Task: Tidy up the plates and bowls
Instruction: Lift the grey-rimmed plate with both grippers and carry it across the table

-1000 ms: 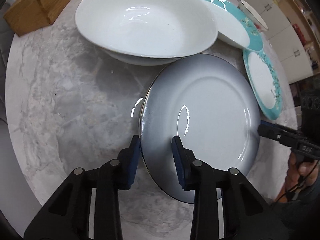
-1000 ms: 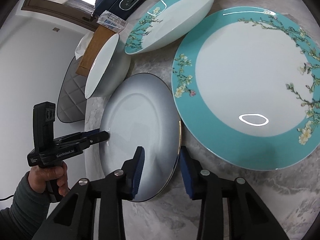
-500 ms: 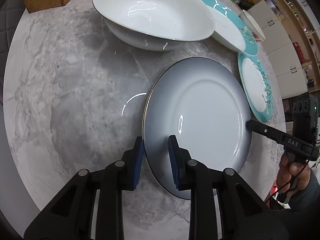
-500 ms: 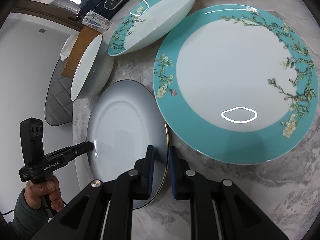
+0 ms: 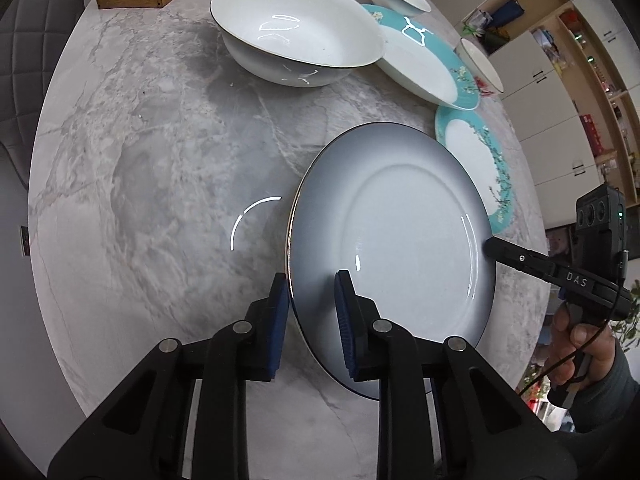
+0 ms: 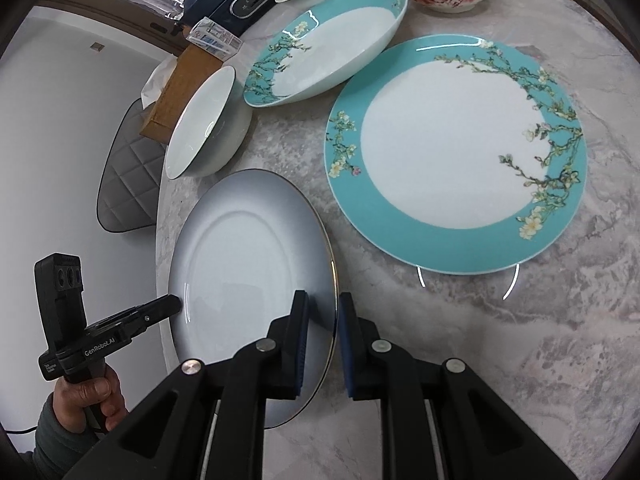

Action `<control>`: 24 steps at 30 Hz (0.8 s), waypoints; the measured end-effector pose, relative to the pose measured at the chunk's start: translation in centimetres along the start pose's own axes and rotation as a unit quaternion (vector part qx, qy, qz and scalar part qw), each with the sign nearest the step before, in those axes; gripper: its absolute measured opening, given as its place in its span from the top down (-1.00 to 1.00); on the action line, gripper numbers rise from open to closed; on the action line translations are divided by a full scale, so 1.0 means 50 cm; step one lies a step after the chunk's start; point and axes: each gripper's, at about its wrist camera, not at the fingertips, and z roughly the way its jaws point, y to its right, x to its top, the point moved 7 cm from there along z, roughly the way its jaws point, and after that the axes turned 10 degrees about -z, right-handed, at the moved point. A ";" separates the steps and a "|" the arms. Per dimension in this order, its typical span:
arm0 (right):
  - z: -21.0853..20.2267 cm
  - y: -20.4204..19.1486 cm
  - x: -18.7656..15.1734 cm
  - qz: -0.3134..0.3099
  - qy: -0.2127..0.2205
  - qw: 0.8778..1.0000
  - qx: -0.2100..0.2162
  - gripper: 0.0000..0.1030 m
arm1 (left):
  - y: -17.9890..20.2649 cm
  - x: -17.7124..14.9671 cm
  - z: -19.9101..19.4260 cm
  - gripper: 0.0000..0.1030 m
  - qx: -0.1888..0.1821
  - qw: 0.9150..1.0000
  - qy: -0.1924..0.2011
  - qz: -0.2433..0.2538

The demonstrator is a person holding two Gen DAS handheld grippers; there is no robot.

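Grey plate [image 5: 400, 232] pinched at opposite rims: near rim between left gripper [image 5: 312, 312] pads, far rim inside right gripper [image 6: 323, 332], both clamped tight, above marble table [image 5: 168, 168], beside teal plate [image 6: 456, 152].

Home dining room: marble table [image 5: 168, 168], cabinets [image 5: 556, 120].

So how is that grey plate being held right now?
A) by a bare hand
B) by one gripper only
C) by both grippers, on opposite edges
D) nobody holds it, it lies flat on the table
C: the left gripper pinches one edge of the grey plate while the right gripper clamps the opposite edge.
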 end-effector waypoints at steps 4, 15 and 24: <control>-0.042 0.000 -0.025 -0.015 -0.006 1.000 -0.008 0.68 | 0.030 -0.050 -0.025 0.61 -0.006 1.000 0.006 -0.003; -0.117 0.098 -0.145 -0.037 -0.050 0.997 -0.033 0.66 | 0.155 -0.248 0.017 0.61 -0.011 0.999 -0.030 -0.010; -0.108 0.181 -0.193 -0.070 -0.084 0.993 -0.048 0.63 | 0.197 -0.335 0.064 0.62 0.008 0.999 -0.036 -0.038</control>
